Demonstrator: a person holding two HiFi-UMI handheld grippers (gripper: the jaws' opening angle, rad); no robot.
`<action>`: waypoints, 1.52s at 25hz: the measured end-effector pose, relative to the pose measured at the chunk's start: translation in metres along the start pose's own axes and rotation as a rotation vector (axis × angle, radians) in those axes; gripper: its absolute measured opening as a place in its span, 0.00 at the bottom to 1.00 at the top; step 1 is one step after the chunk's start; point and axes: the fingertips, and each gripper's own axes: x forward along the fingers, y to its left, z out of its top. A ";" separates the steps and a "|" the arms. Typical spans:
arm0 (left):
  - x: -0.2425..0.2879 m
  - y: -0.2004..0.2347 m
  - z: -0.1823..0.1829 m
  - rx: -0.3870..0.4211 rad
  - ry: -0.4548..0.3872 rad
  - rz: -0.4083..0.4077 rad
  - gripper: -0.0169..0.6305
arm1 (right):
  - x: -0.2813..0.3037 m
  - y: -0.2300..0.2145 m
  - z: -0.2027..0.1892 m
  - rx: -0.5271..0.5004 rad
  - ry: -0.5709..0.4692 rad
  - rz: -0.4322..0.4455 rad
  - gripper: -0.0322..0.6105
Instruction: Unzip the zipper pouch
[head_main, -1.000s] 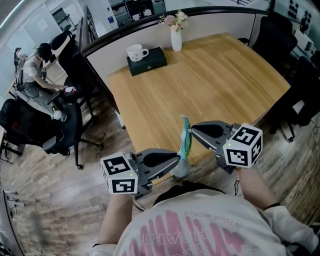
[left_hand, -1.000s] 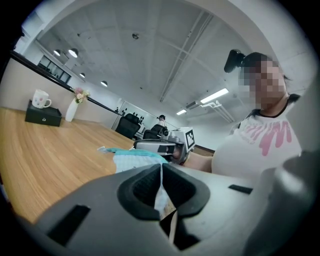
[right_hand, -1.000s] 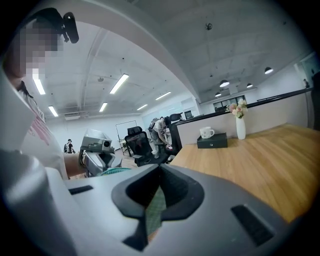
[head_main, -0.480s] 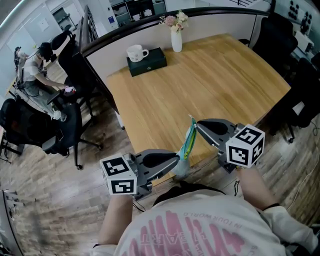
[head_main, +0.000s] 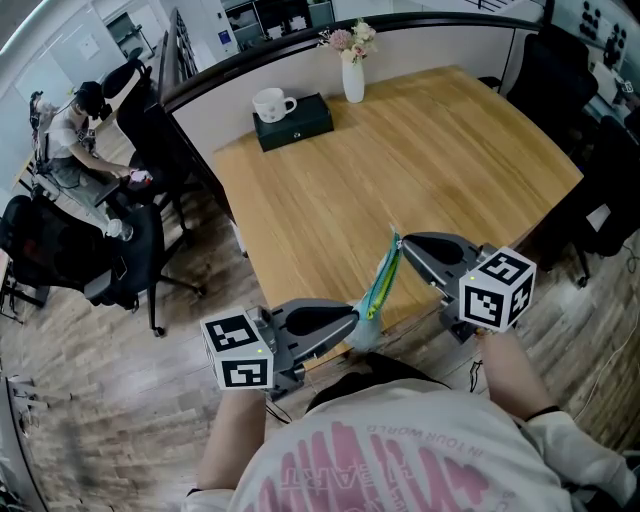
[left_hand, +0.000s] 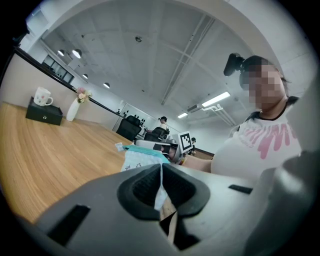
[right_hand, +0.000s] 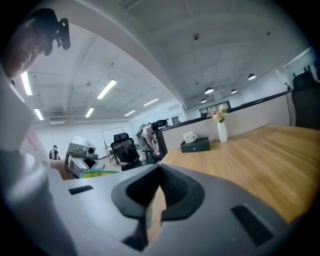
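Two pinches at once: got grey left gripper (head_main: 354, 321) clamped on the lower corner of the pale, teal-edged fabric zipper pouch (head_main: 379, 287), grey right gripper (head_main: 403, 244) clamped on its top end, above the wooden table (head_main: 420, 150) edge. Looks mid-unzip; next, probably pull right along the zipper.

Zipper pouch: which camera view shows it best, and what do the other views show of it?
The head view: the pouch is seen whole, stretched between the left gripper and right gripper. The left gripper view shows one pale end beyond the fingers; the right gripper view only a green edge.
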 end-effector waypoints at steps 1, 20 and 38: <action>0.000 -0.001 0.000 0.000 0.000 -0.001 0.05 | 0.000 -0.001 0.000 0.000 0.001 -0.002 0.05; 0.016 0.008 0.005 -0.011 -0.033 0.027 0.05 | -0.013 -0.047 0.015 0.056 -0.055 -0.035 0.05; 0.060 0.004 0.034 0.009 -0.223 0.081 0.05 | -0.013 -0.099 0.010 0.246 -0.026 -0.082 0.13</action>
